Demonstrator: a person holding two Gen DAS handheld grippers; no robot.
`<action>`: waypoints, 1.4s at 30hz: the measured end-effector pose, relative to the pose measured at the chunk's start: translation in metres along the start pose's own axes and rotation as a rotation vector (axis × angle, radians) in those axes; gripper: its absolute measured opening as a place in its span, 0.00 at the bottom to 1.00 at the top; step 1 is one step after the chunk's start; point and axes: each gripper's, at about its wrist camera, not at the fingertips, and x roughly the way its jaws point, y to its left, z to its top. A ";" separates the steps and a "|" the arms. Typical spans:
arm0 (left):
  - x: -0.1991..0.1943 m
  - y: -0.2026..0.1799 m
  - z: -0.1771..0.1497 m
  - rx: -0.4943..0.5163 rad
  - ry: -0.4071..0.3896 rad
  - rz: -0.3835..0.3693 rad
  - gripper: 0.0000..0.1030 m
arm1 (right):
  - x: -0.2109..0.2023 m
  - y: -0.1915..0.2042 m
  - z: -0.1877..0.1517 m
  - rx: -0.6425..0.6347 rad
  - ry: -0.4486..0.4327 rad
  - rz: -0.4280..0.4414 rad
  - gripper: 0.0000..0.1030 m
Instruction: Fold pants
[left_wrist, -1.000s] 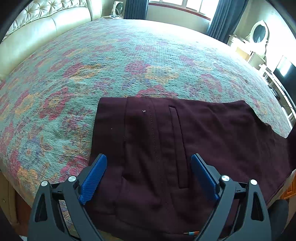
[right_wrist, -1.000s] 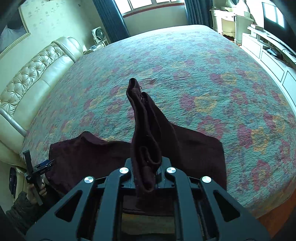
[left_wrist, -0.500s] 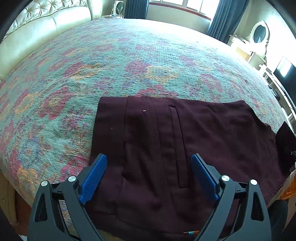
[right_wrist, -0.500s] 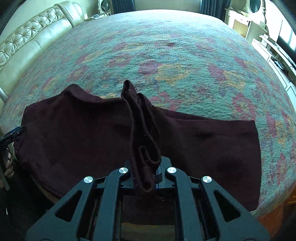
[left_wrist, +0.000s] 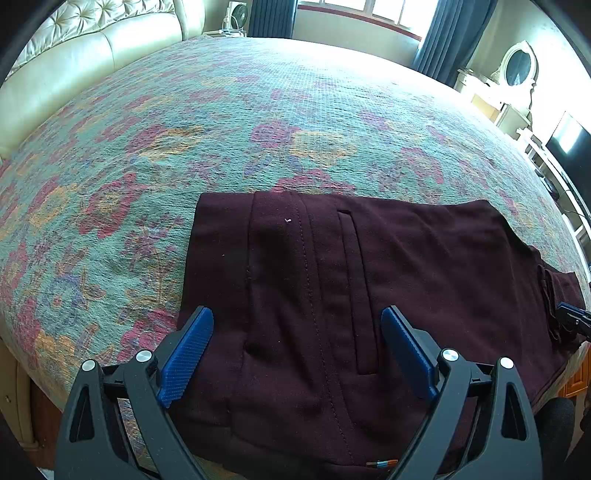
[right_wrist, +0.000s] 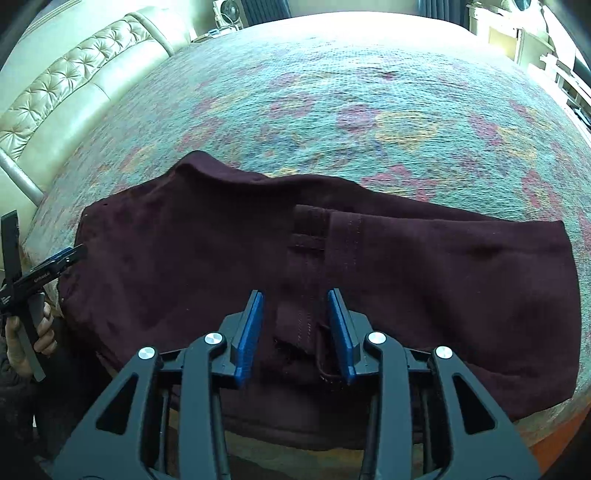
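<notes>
Dark maroon pants (left_wrist: 369, 280) lie flat on the floral bedspread near the bed's front edge, folded over themselves. My left gripper (left_wrist: 297, 321) is open and empty, its blue pads apart just above the waist end. My right gripper (right_wrist: 295, 301) is open over the leg hems (right_wrist: 314, 236), which now lie on top of the pants (right_wrist: 166, 258). Its tips also show at the right edge of the left wrist view (left_wrist: 574, 319). The left gripper shows at the left of the right wrist view (right_wrist: 55, 264).
The bed (left_wrist: 258, 110) stretches far ahead, with a cream tufted headboard (left_wrist: 74, 62) at the left. A dresser with an oval mirror (left_wrist: 517, 70) and a TV stand (left_wrist: 569, 147) sit at the right. The bed's edge runs just under both grippers.
My right gripper carried the leg hems down and leftward onto the pants, then opened and let them go. The left gripper stayed still and open.
</notes>
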 end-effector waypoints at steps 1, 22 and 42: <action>0.000 0.000 0.000 0.000 0.000 0.000 0.89 | 0.002 0.003 -0.001 0.008 0.010 0.027 0.35; 0.001 0.001 -0.001 -0.005 -0.010 0.002 0.89 | -0.063 -0.292 -0.002 0.601 -0.183 0.282 0.52; 0.003 -0.002 -0.003 -0.005 -0.022 0.015 0.91 | -0.055 -0.299 -0.065 0.650 -0.112 0.481 0.24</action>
